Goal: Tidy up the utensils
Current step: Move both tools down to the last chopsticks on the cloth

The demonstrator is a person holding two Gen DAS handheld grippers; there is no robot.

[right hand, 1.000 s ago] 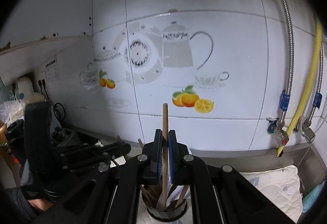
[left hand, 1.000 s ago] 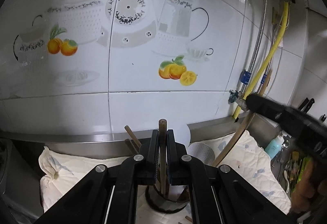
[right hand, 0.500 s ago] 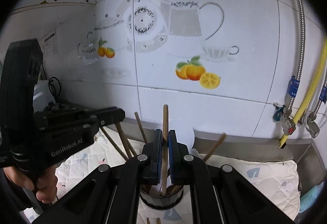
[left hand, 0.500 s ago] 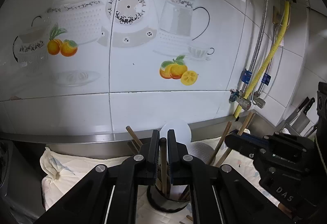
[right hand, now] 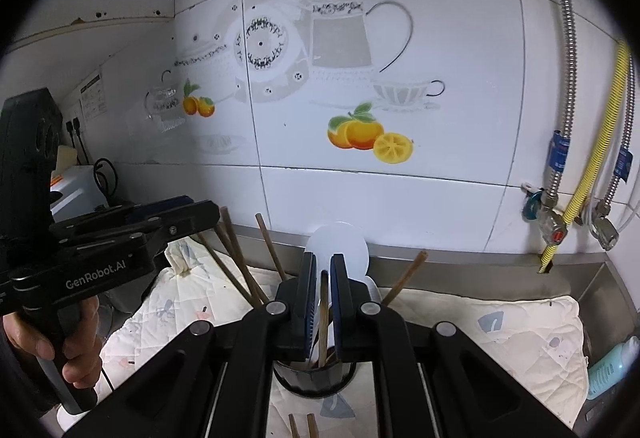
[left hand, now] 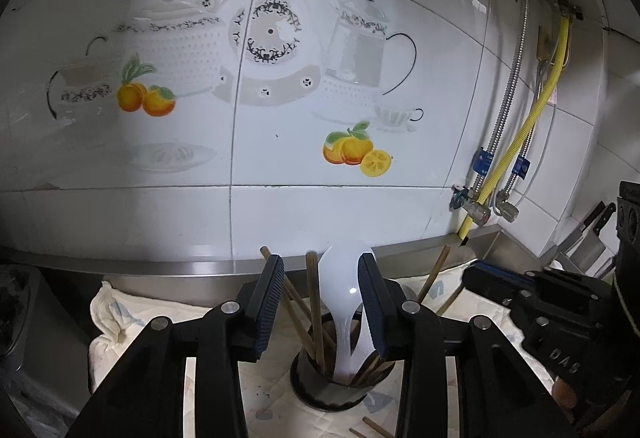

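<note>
The chopstick [right hand: 323, 312] stands pinched in the right gripper [right hand: 321, 302], its foot already inside the holder [right hand: 314, 378] on the counter's cloth [right hand: 500, 330]; lower it straight, then part the fingers. The left gripper [left hand: 320, 304] has just been opening, clamping nothing though the holder's chopsticks and white spoon [left hand: 340, 286] rise between its fingers; lift it straight up clear of these.
</note>
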